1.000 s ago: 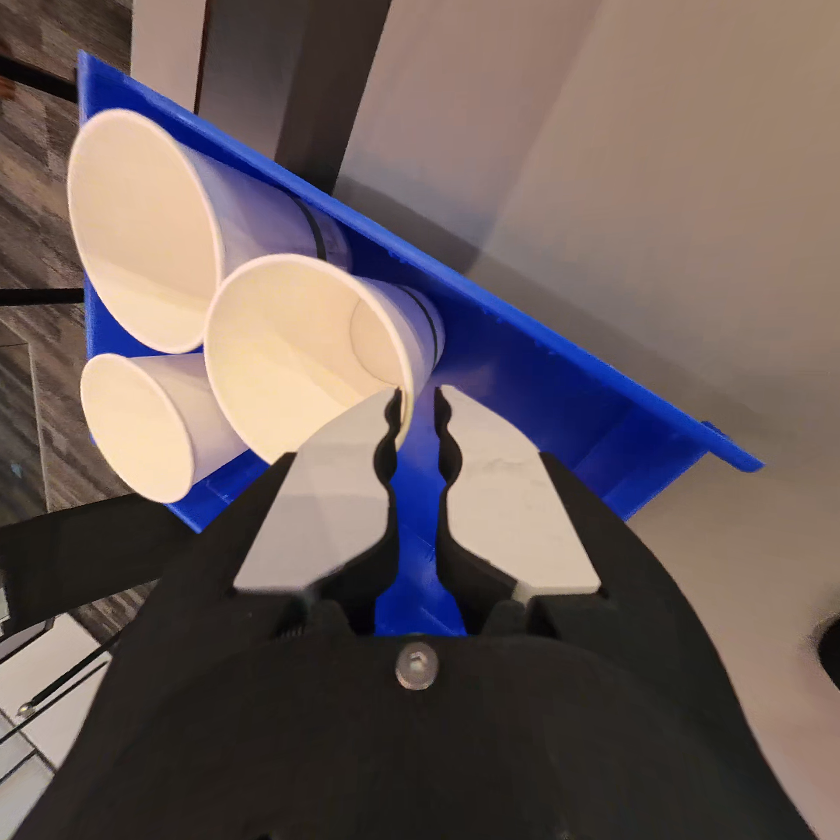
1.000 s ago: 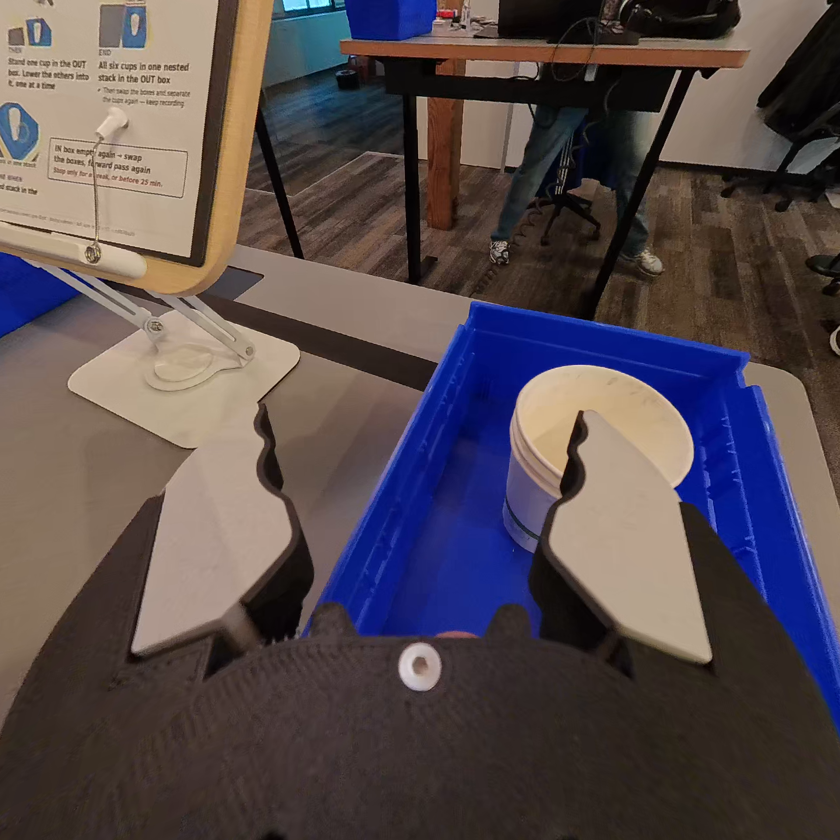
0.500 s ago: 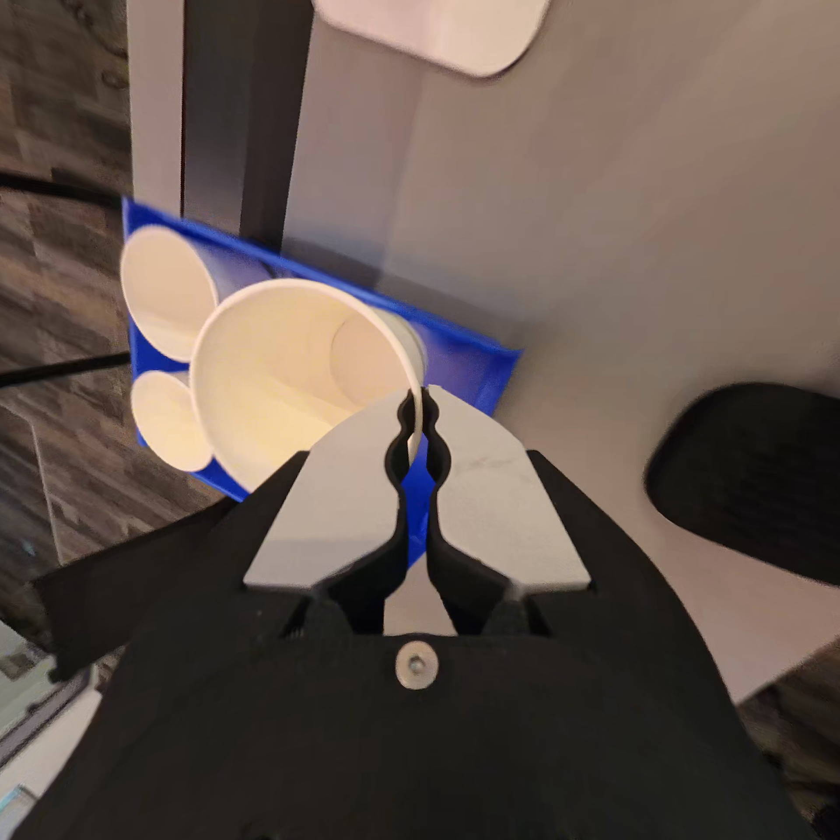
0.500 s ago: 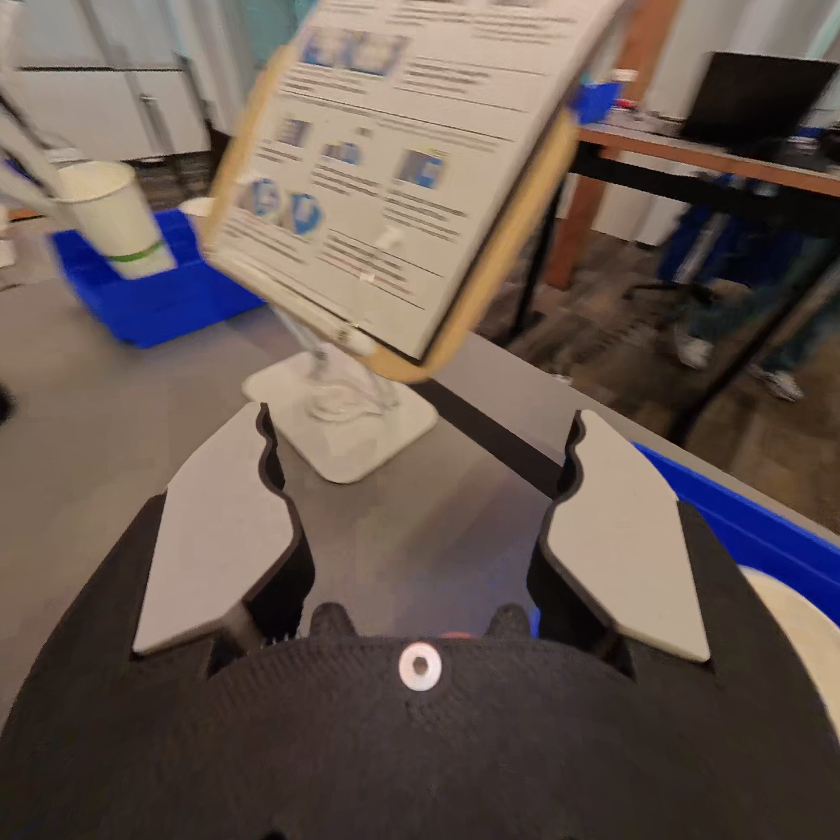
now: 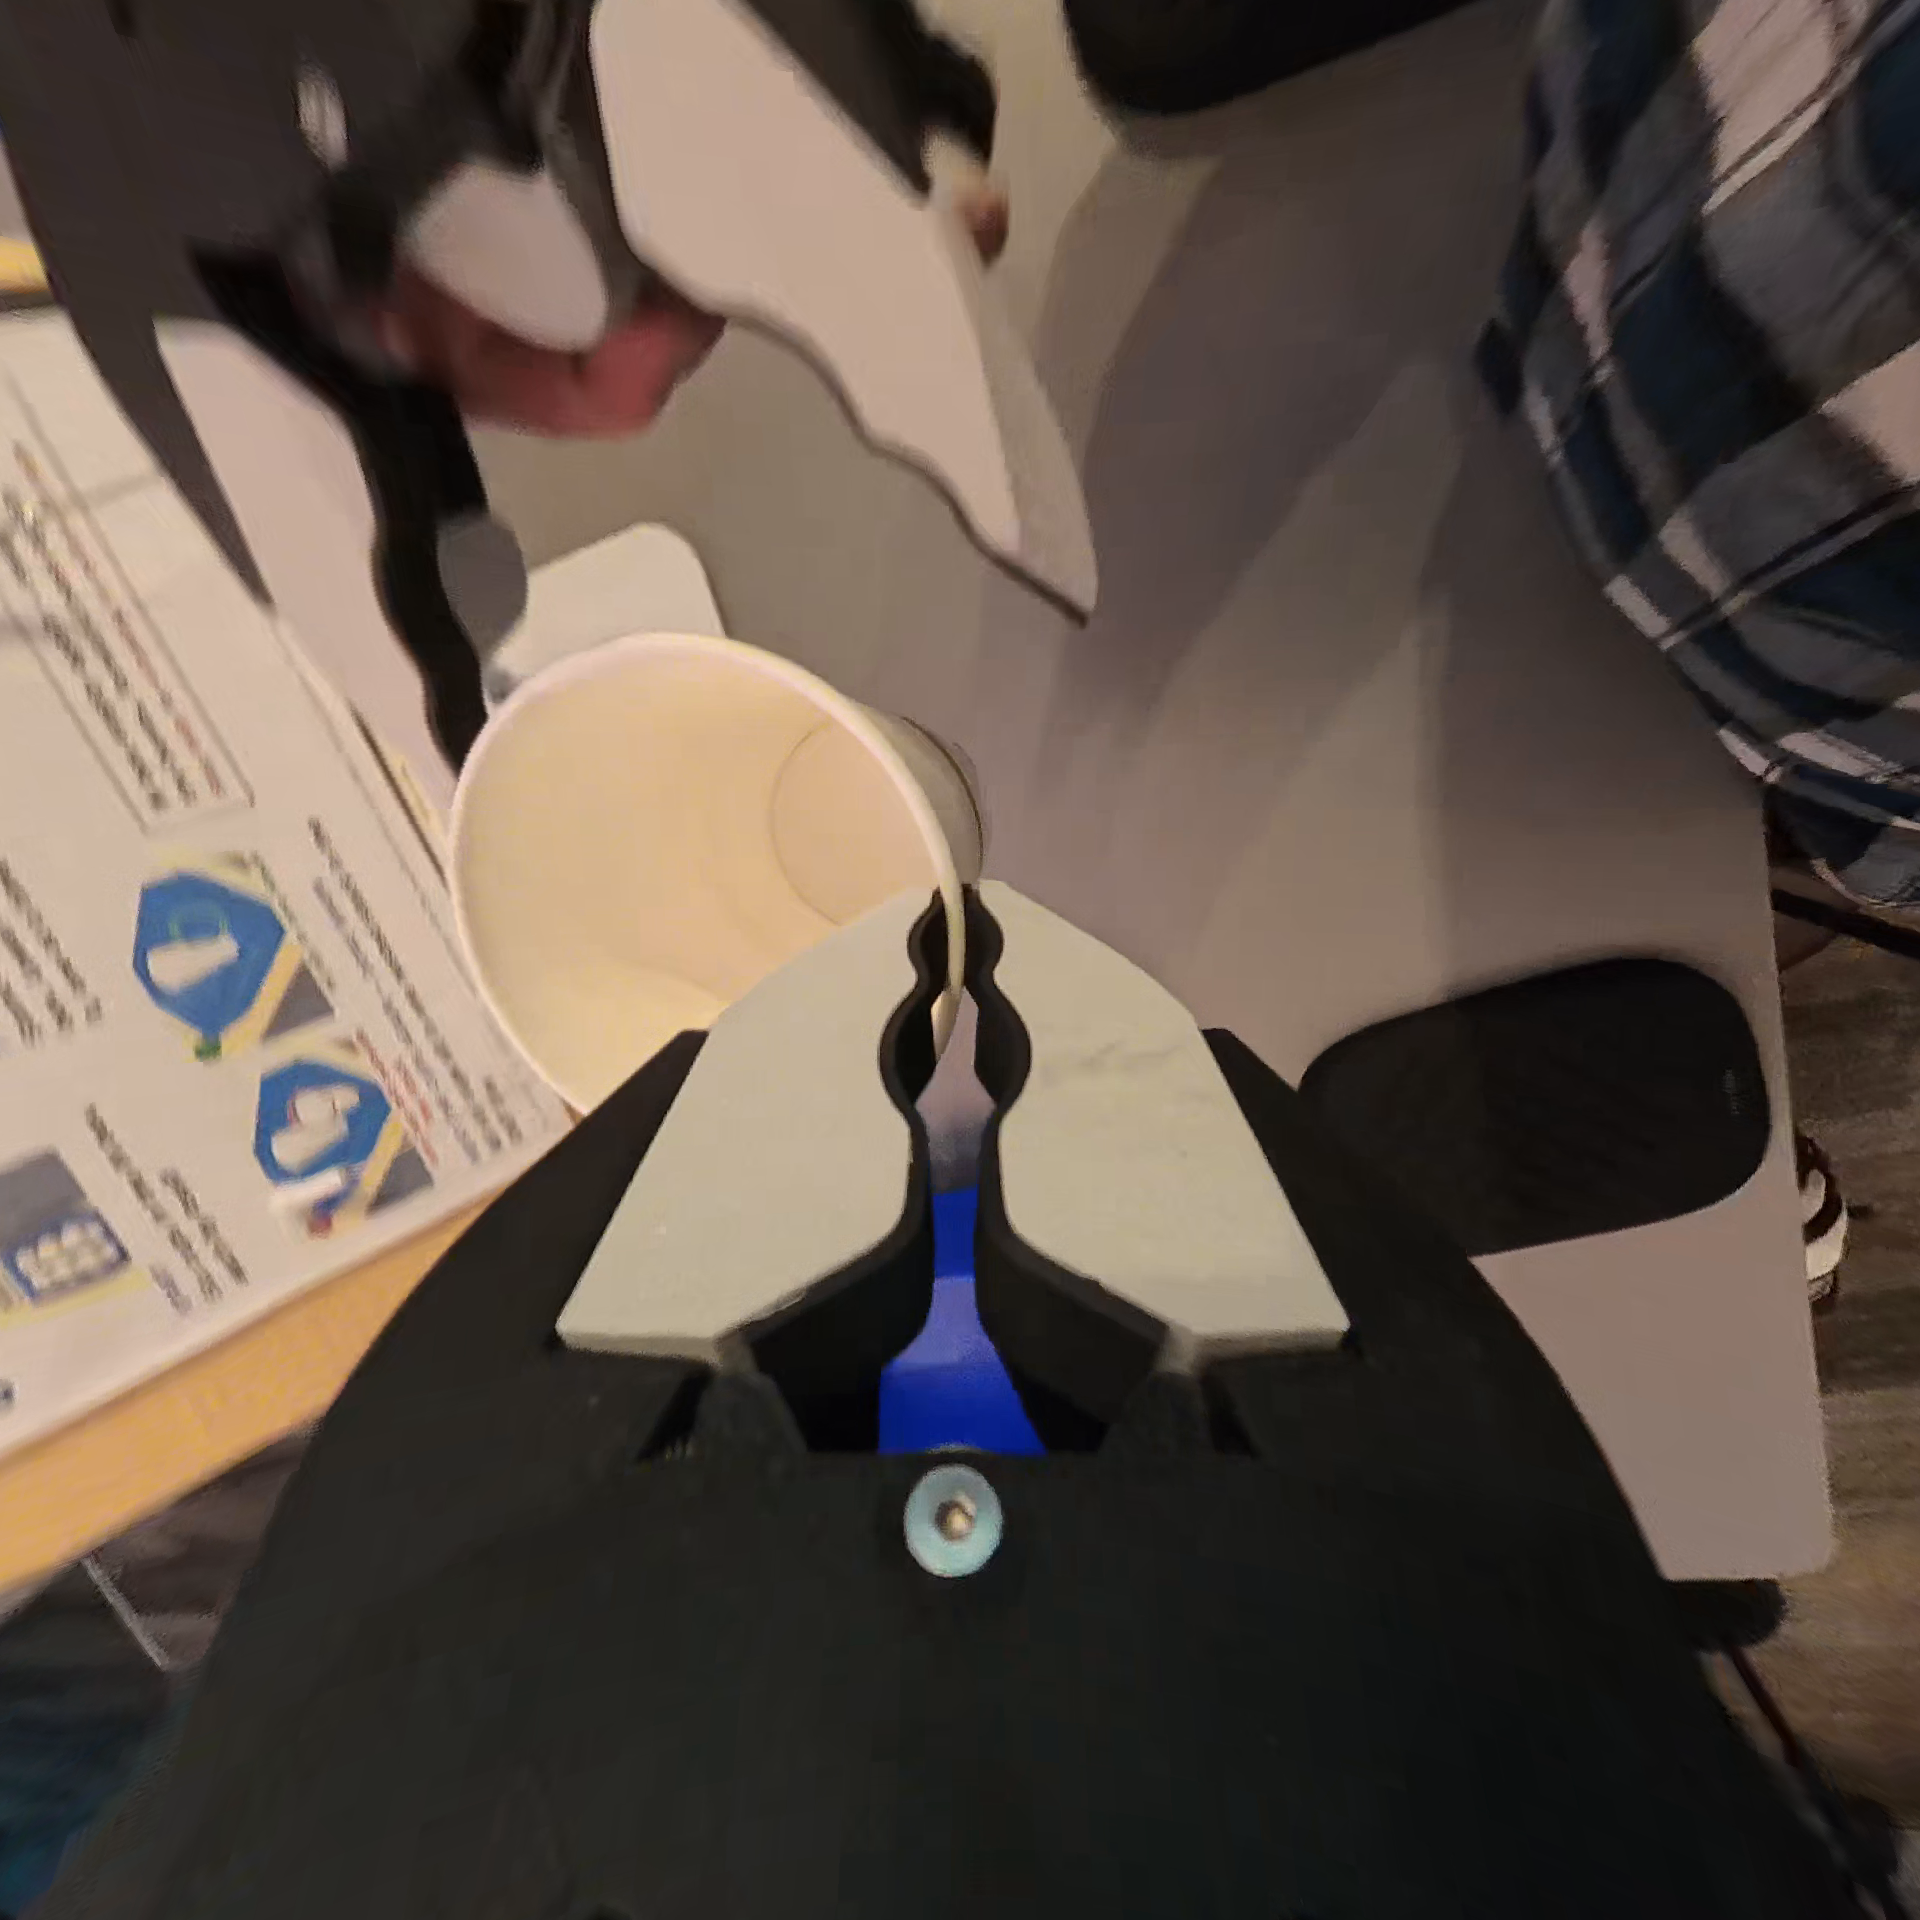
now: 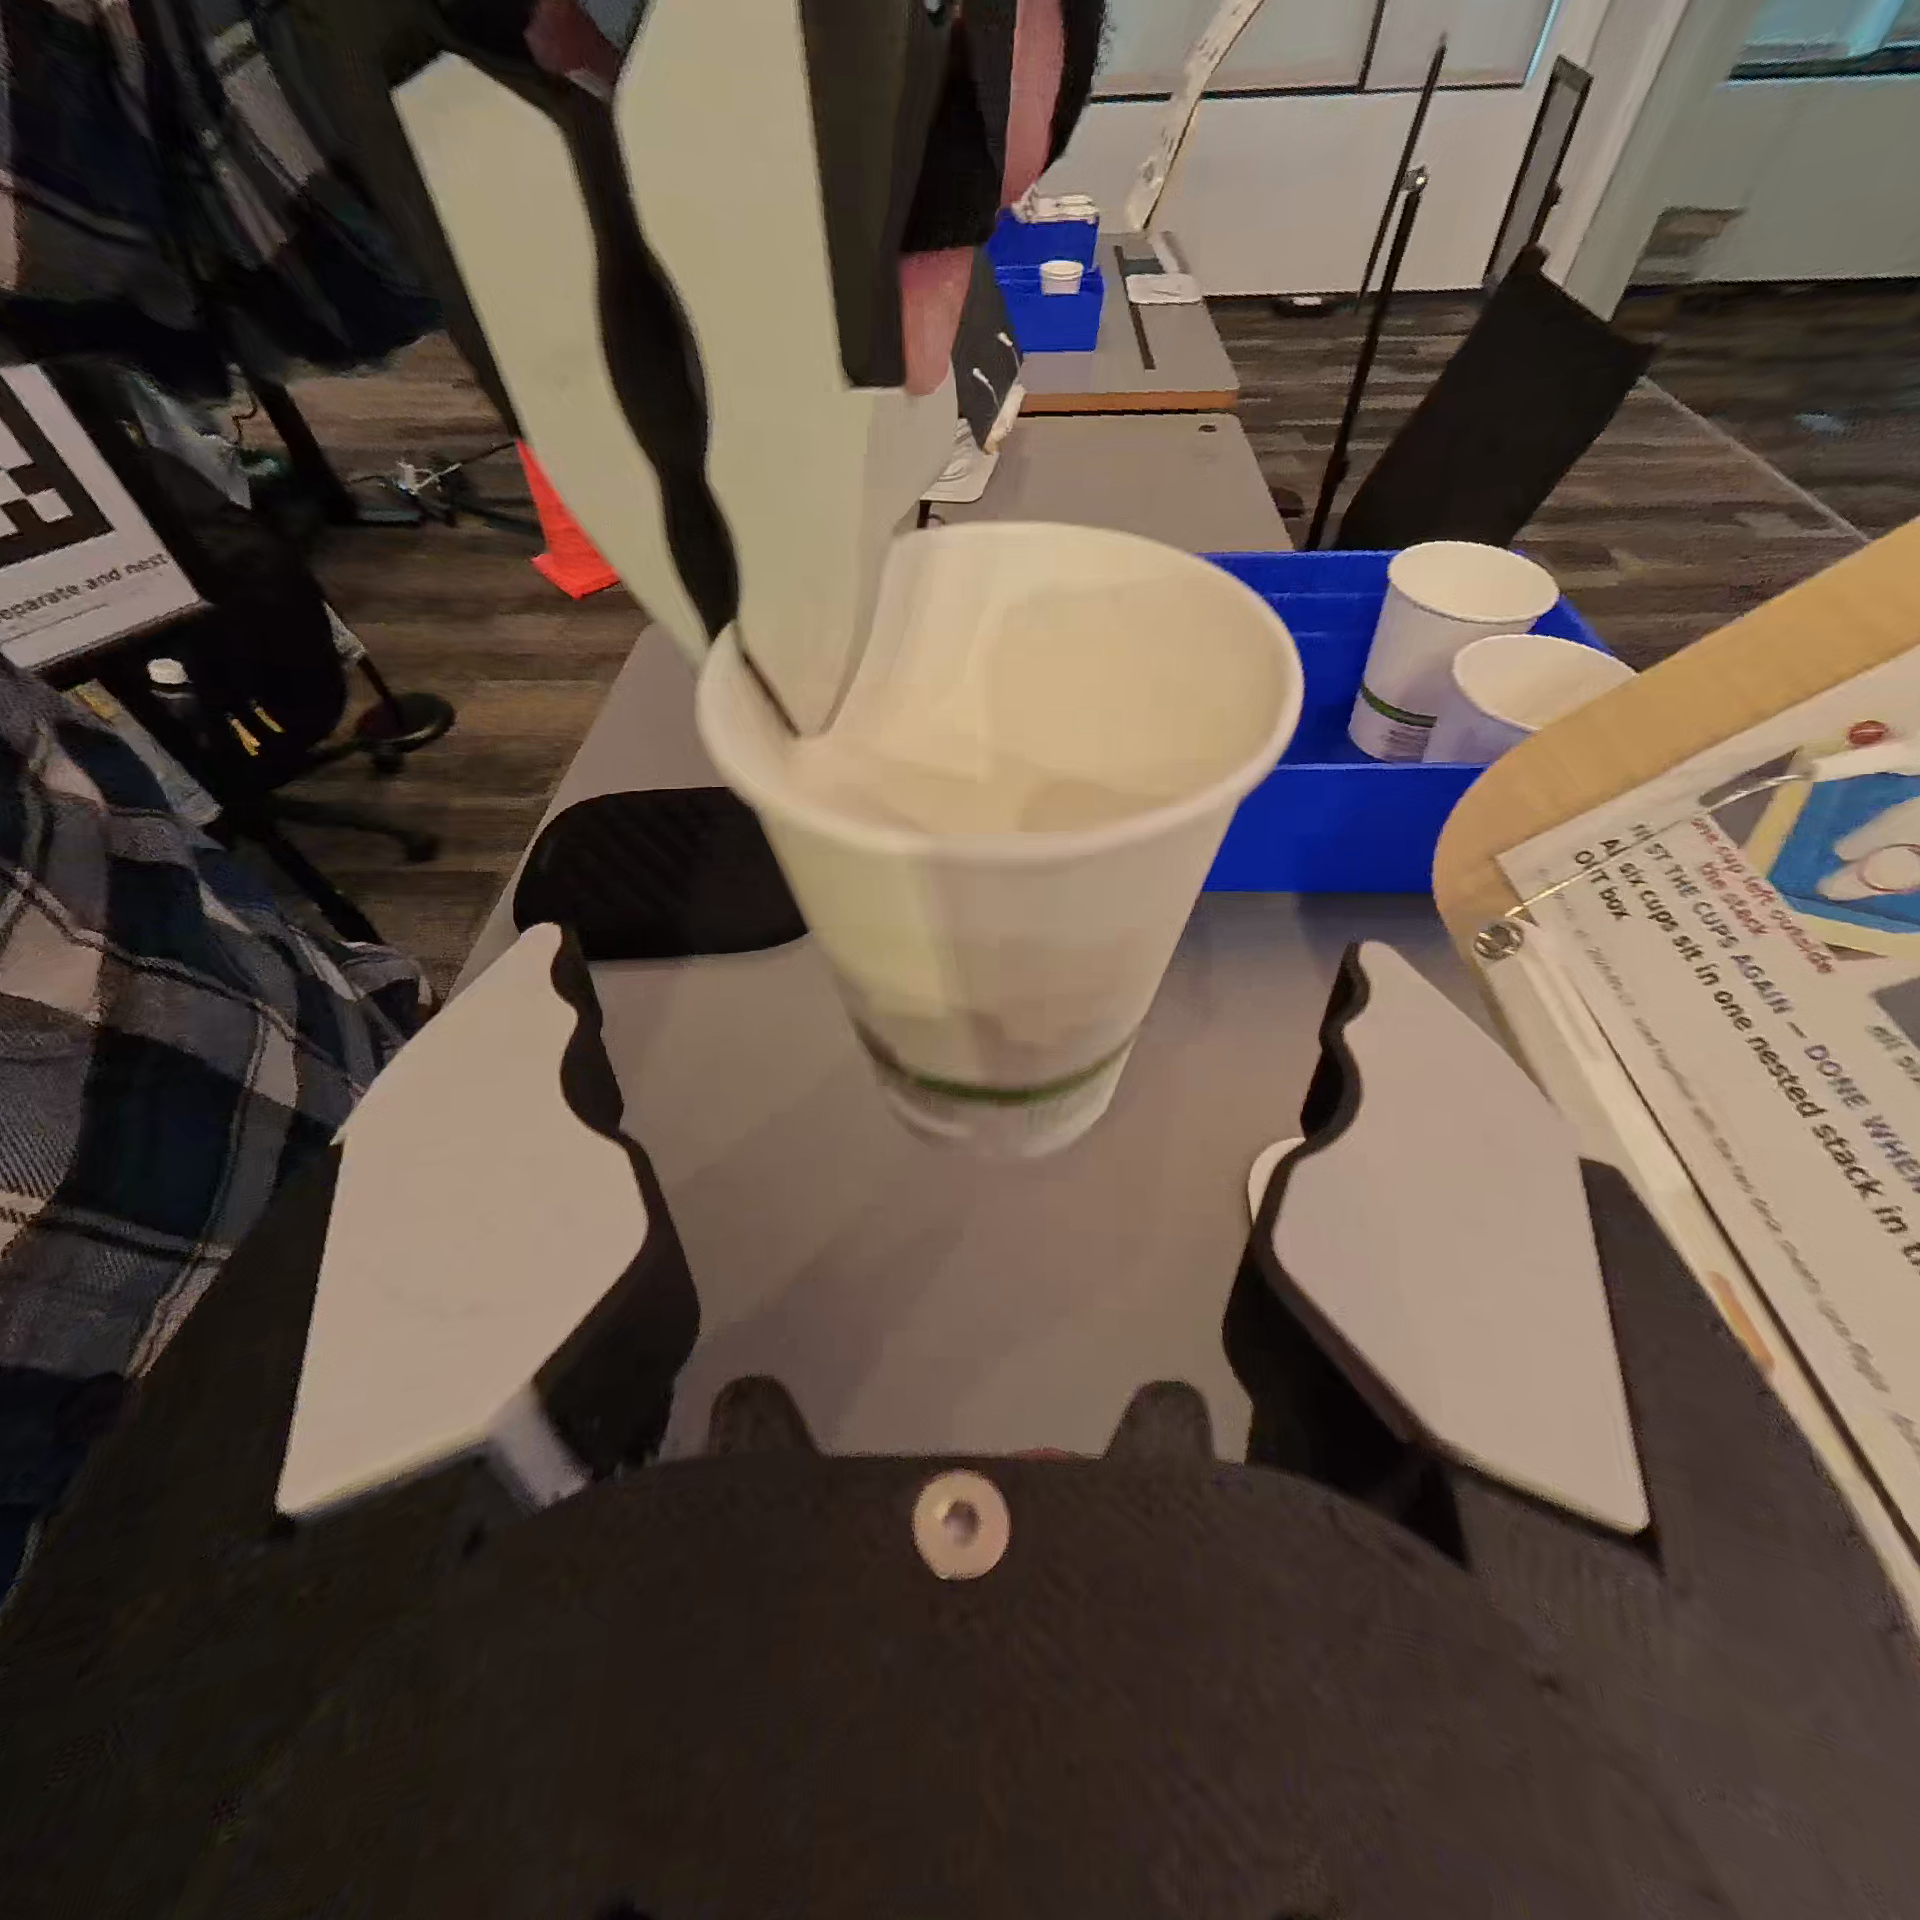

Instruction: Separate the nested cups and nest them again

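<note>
1. Cup (image 6: 997, 831): a white paper cup with a green band near its base and some small print below the band, too blurred to make out. It hangs in the air above the grey worktop (image 6: 914, 1299), clear of everything on it.

2. Writing around the scene: an instruction sheet on a wood-edged board (image 6: 1714, 935) stands at the right, with printed lines and blue pictograms, and a black-and-white square-code sign (image 6: 62, 509) stands at the far left. Both carry text.

3. The left gripper (image 5: 961, 925) reaches down from above in the right wrist view, its fingers (image 6: 790, 582) pressed together on the cup's rim, one inside the wall and one outside. Its own view shows the rim pinched between the two wavy fingertips.

4. The right gripper (image 6: 961, 1039) sits low and level in front of the cup, its fingers (image 6: 468, 1195) spread wide with nothing between them. The cup's base hangs just beyond the gap, touching neither finger.

5. The cup's long axis is close to upright, mouth up and base down, leaning slightly.

6. Behind it, a blue bin (image 6: 1340, 831) sits on the worktop holding two more white cups (image 6: 1455, 634), standing mouth up, one with the same green band.

7. A black pad (image 6: 644, 873) lies on the worktop to the left, and a plaid sleeve (image 6: 156, 1039) shows at the left edge.
</note>
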The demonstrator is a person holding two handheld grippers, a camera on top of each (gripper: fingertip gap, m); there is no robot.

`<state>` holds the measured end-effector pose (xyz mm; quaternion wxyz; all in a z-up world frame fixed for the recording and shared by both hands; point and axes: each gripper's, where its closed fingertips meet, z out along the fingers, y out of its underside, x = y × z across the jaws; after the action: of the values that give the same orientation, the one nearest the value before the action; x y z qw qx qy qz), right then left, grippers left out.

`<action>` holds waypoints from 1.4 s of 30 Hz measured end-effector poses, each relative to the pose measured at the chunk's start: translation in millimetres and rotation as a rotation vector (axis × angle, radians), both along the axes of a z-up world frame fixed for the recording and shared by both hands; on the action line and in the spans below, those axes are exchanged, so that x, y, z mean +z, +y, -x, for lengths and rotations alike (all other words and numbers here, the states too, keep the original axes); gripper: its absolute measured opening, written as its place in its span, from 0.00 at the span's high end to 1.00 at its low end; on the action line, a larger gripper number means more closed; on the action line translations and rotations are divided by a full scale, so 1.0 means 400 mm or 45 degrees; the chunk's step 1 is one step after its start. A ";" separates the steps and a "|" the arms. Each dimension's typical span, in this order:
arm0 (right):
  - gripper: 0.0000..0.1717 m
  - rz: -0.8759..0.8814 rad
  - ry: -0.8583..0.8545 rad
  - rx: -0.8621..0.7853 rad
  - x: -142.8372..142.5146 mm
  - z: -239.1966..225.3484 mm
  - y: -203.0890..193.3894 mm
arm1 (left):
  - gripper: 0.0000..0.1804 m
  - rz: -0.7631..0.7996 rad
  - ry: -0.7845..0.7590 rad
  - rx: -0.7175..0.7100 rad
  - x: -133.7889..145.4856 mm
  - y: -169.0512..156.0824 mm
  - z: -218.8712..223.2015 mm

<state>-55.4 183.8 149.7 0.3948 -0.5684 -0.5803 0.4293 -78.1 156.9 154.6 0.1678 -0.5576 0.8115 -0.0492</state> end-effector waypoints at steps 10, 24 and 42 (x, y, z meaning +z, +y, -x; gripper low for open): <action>0.30 0.085 0.092 0.107 0.025 -0.026 -0.054 | 0.99 0.048 -0.035 -0.206 -0.010 -0.050 -0.119; 0.38 0.131 0.175 0.051 0.024 -0.070 -0.026 | 0.78 0.033 -0.128 -0.142 0.021 -0.017 -0.169; 0.38 -0.206 0.302 -1.477 0.034 -1.034 0.451 | 1.00 -0.013 -0.348 0.346 -0.052 0.068 -0.051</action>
<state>358.4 364.4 163.4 0.6690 -0.7088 -0.1582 0.1585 -57.7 184.0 133.7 0.2842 -0.6494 0.6986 -0.0972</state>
